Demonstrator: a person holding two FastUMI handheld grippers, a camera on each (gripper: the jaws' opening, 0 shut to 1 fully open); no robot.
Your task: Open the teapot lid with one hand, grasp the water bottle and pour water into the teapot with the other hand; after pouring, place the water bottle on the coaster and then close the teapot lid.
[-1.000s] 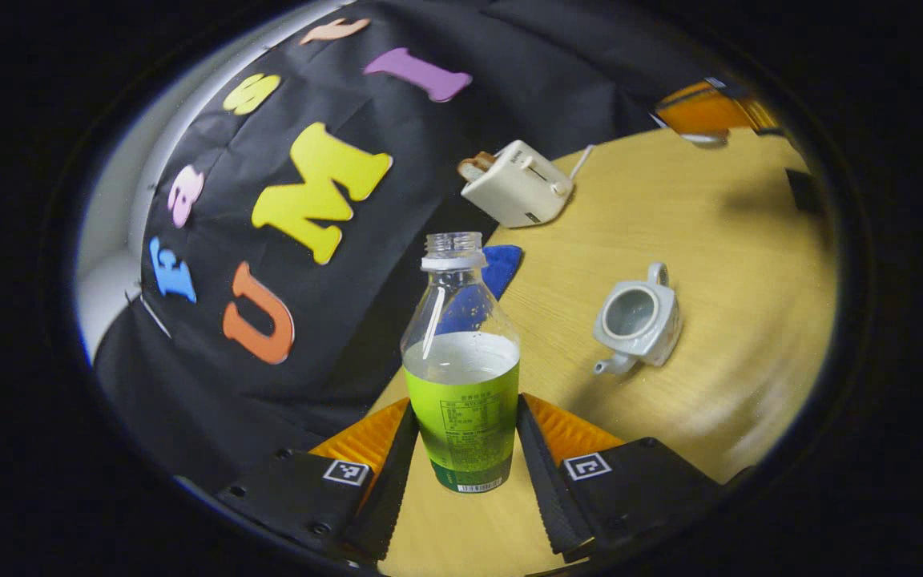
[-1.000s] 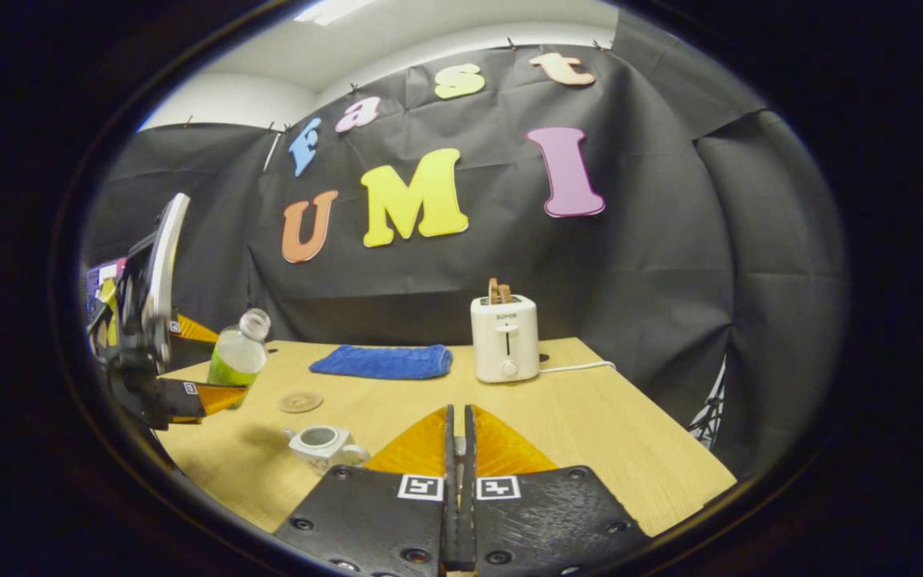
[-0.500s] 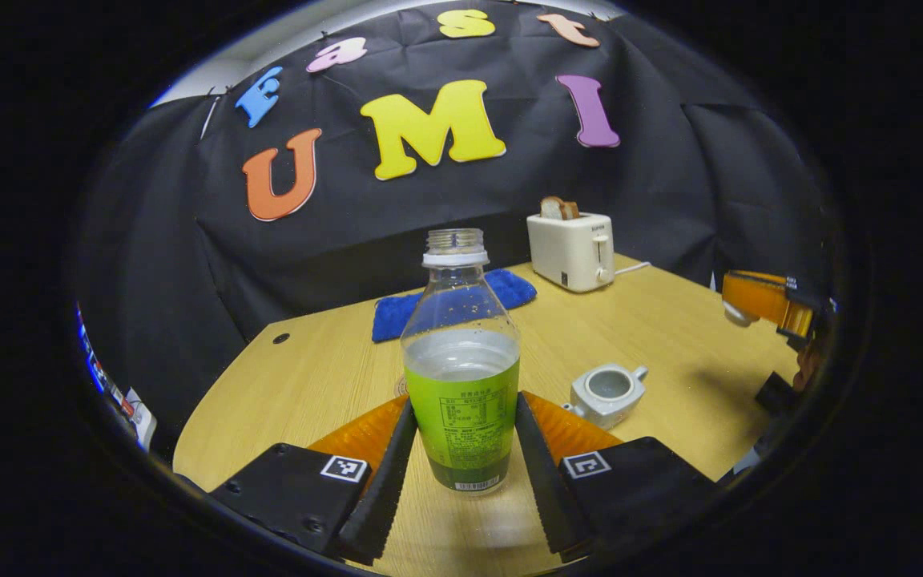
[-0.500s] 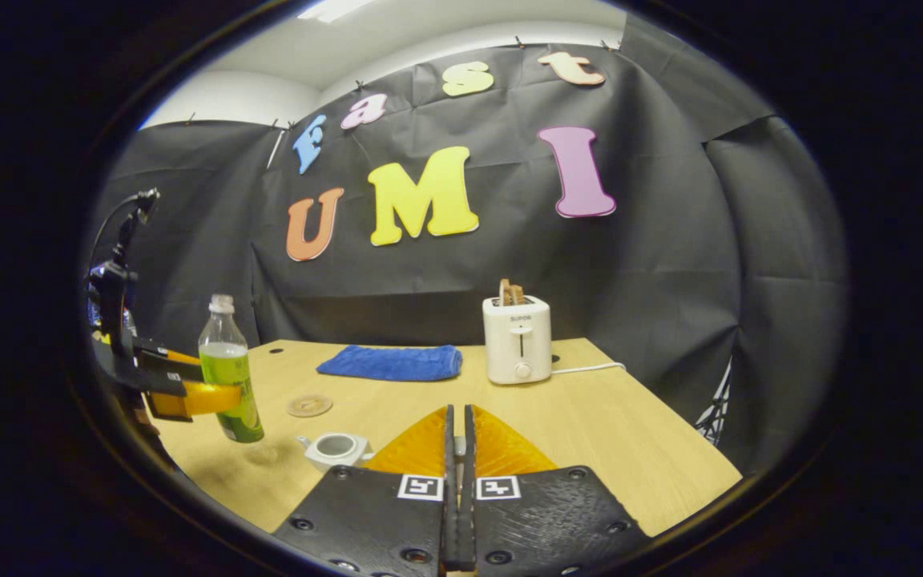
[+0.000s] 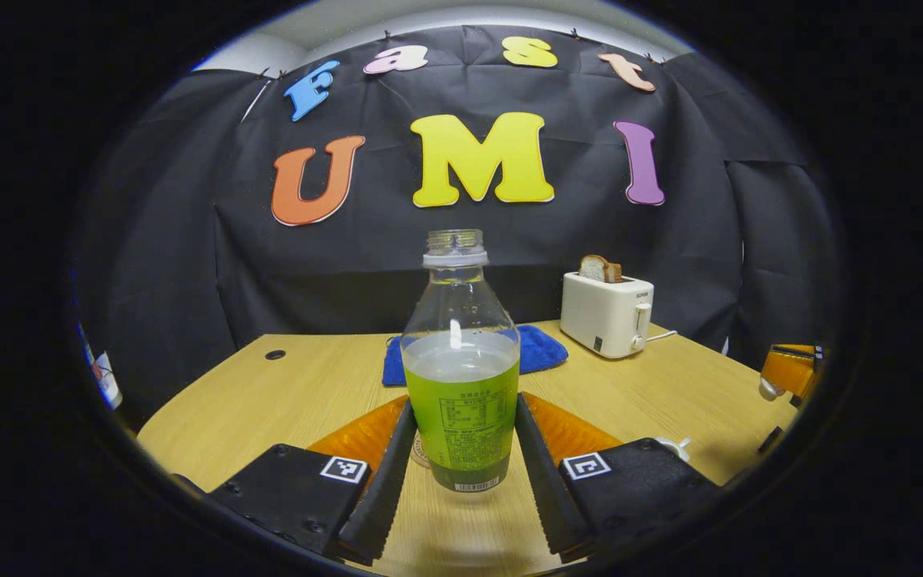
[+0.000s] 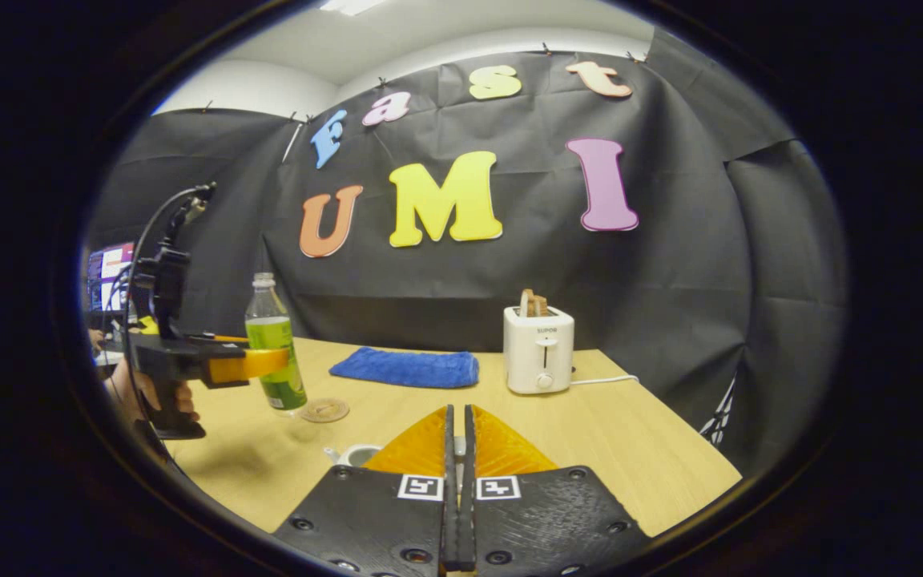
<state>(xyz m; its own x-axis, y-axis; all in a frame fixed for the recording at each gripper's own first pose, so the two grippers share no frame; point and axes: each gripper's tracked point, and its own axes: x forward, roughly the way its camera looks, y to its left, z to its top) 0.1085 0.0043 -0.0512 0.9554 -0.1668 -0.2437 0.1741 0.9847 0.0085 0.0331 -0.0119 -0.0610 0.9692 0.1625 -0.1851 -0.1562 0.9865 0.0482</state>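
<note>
My left gripper (image 5: pixel 464 405) is shut on a clear water bottle (image 5: pixel 461 361) with a green label, uncapped, upright and about half full. In the right gripper view the bottle (image 6: pixel 273 353) hangs just above the table, right beside the round coaster (image 6: pixel 324 410), held by the left gripper (image 6: pixel 247 365) in a person's hand (image 6: pixel 149 394). The coaster's edge (image 5: pixel 420 453) peeks out behind the bottle's base. The open white teapot (image 6: pixel 353 455) is half hidden behind my right gripper (image 6: pixel 458 437), which is shut. Far right, the right gripper (image 5: pixel 786 370) holds the white lid (image 5: pixel 766 390).
A white toaster (image 6: pixel 540 359) with bread in it stands at the back of the wooden table (image 6: pixel 630 449), its cord trailing right. A folded blue cloth (image 6: pixel 405 369) lies left of it. A small hole (image 5: pixel 275 354) marks the table's far left.
The bottle has swung from tilted over the teapot to upright and moved away from the teapot to beside the coaster. The right gripper has barely moved.
</note>
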